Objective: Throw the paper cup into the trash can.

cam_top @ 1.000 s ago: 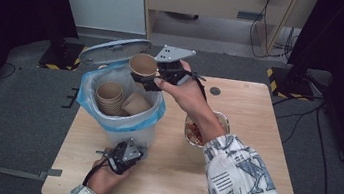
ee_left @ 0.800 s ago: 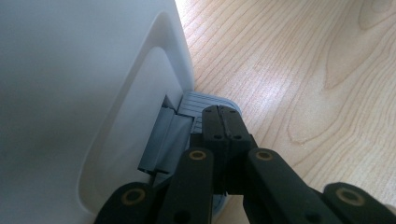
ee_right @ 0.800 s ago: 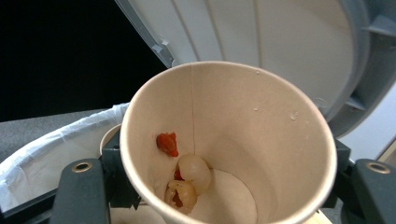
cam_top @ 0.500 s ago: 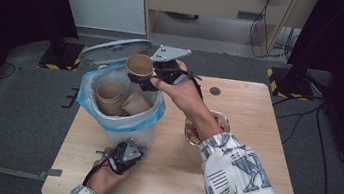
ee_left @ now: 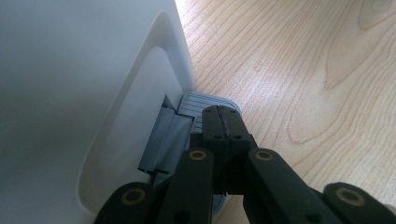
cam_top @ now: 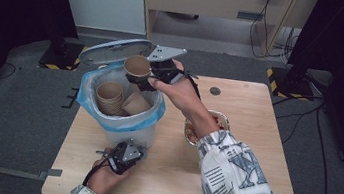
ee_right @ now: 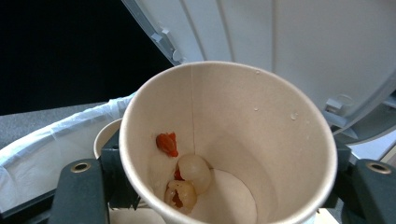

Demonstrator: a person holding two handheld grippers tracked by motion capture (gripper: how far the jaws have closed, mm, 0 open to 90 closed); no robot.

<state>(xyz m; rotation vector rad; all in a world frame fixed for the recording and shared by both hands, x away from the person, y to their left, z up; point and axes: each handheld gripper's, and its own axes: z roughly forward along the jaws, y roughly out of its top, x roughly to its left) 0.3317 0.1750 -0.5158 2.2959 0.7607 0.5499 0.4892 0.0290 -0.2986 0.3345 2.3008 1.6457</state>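
Over the blue-lined bin [cam_top: 106, 118], my right gripper [cam_top: 150, 76] clamps a light, crushable paper cup [cam_top: 137, 67] by its wall; gentle pressure near the stiffer rim suits it. My left gripper [ee_left: 223, 122], jaws together, presses the pedal [ee_left: 196, 103].

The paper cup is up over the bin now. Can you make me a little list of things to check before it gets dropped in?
1. Cup held tight: ok. The right gripper is shut on the paper cup.
2. Lid open: ok. The bin lid stands up behind the cup.
3. Pedal held down: ok. The left gripper, jaws shut, presses the grey pedal at the bin's foot.
4. Cup over the opening: ok. It hangs above the blue-lined bin.
5. Room inside: ok. Other cups lie there, with space beside them.
6. Cup empty: not ok. Food bits sit in its bottom.
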